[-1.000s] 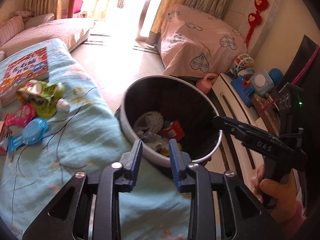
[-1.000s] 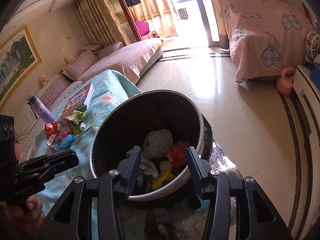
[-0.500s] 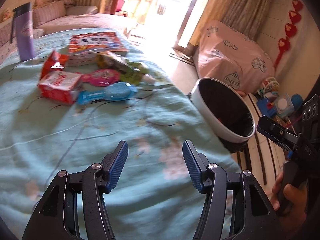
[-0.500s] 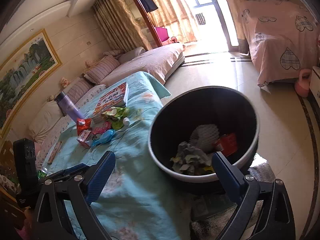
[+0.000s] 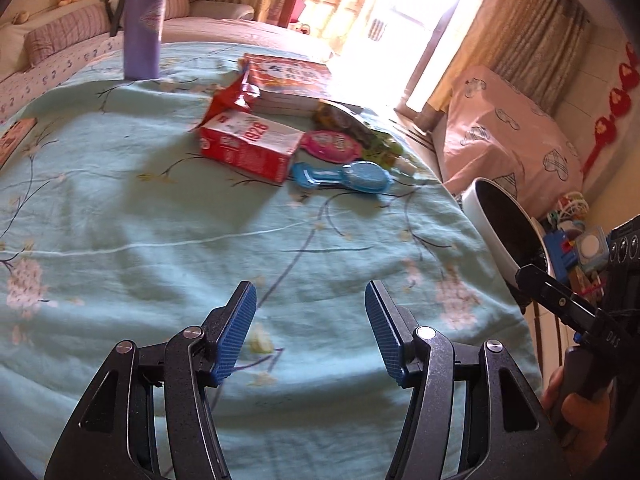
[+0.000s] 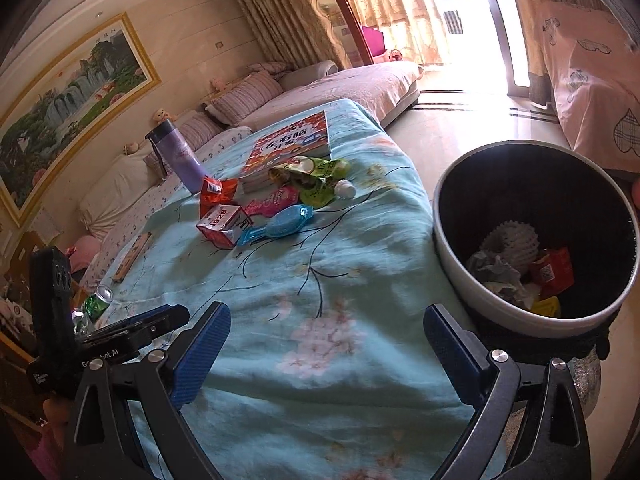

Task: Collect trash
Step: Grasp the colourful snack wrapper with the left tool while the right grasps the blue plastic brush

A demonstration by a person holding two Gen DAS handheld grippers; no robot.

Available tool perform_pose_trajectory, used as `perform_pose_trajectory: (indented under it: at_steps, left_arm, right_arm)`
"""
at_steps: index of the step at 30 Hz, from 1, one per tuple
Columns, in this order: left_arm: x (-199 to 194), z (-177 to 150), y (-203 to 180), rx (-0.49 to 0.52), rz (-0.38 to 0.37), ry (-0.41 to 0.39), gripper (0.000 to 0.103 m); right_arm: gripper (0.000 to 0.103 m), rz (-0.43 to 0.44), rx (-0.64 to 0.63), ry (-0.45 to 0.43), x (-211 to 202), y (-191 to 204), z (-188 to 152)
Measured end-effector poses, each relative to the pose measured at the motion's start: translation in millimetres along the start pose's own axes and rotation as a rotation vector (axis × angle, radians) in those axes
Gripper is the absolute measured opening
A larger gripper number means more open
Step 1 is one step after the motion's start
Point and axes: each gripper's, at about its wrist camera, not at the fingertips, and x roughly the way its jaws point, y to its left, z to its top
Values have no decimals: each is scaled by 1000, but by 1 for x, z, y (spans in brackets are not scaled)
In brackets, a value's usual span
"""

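Observation:
Trash lies in a cluster on the light-blue tablecloth (image 5: pixel 160 240): a red-and-white carton (image 5: pixel 250 146) (image 6: pixel 222 220), a blue wrapper (image 5: pixel 344 176) (image 6: pixel 280 222), a pink wrapper (image 5: pixel 330 145) (image 6: pixel 274 200), a red packet (image 5: pixel 232 98) (image 6: pixel 216 192) and a green packet (image 5: pixel 360 132) (image 6: pixel 316 178). The black bin with a white rim (image 6: pixel 536 232) (image 5: pixel 508 232) stands at the table's right side and holds several pieces of trash. My left gripper (image 5: pixel 310 332) is open and empty over the near cloth. My right gripper (image 6: pixel 326 356) is wide open and empty over the table's near edge.
A purple flask (image 5: pixel 142 20) (image 6: pixel 178 156) stands at the far side. A book (image 5: pixel 288 76) (image 6: pixel 290 146) lies behind the trash. A green can (image 6: pixel 96 302) and a flat wooden piece (image 6: pixel 132 256) are at the left edge. Sofas, a pink-covered object and toys surround the table.
Both grippers have swung away from the bin toward the tabletop and opened wider. The trash cluster now lies ahead of the left gripper.

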Motion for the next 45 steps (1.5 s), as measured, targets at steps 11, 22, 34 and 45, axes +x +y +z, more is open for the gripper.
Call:
perform_pose_trajectory:
  at_steps: [11,22,34,45]
  left_arm:
    - [3,11,26,-40,34,-12,57]
    - [18,53,44,32,97,-24,58]
    - [61,124,56,71,158,-61,63]
    - [99,147,57,124,148,-51,22]
  right_arm:
    - [98,25,-8,25,29,19,7]
    - [98,60,-162,89,77,47,26]
    - [98,31,-504,211,148,72,65]
    - [64,2,-548,274,170,69,59]
